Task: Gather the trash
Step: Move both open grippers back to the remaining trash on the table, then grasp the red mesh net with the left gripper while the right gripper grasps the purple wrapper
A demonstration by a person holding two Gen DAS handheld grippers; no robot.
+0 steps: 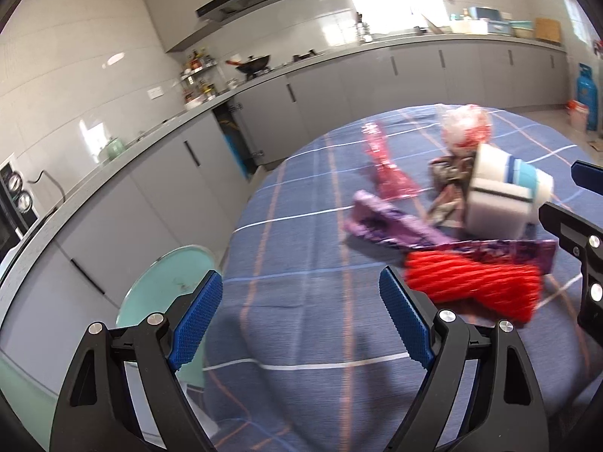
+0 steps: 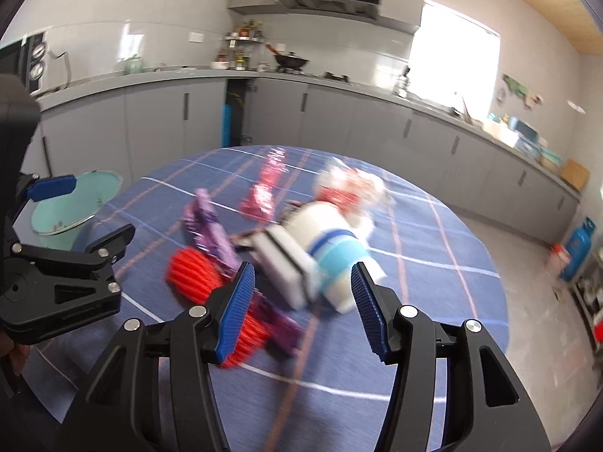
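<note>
Two cameras feed me this moment, and I start with the left wrist view: my left gripper [image 1: 297, 320] hangs above the blue checked tablecloth [image 1: 301, 226] with its blue-padded fingers [image 1: 196, 320] spread wide and nothing between them. Just left of it, beyond the table's edge, sits a pale green bin [image 1: 166, 275]. The trash lies on the cloth ahead and to the right: a red ribbed wrapper [image 1: 475, 286] nearest, a purple foil wrapper [image 1: 392, 226] touching its far side, a white cup with blue bands [image 1: 505, 196] tipped on its side, a pink wrapper [image 1: 388, 173] farther back, and a clear bag with red print [image 1: 467, 128] at the far end. My right gripper [image 1: 580, 222] pokes in from the right edge. In the right wrist view, my right gripper [image 2: 301, 301] also has its fingers [image 2: 235, 312] spread apart, empty, hanging over the pile; the cup [image 2: 324, 248] lies between and just beyond the tips, the red wrapper [image 2: 196, 275] is partly hidden behind the left pad, and the purple wrapper [image 2: 211, 233] lies just beyond it. My left gripper [image 2: 83, 211] shows at the left, in front of the bin [image 2: 71, 207]. The pile is blurred, so I cannot read finer detail.
</note>
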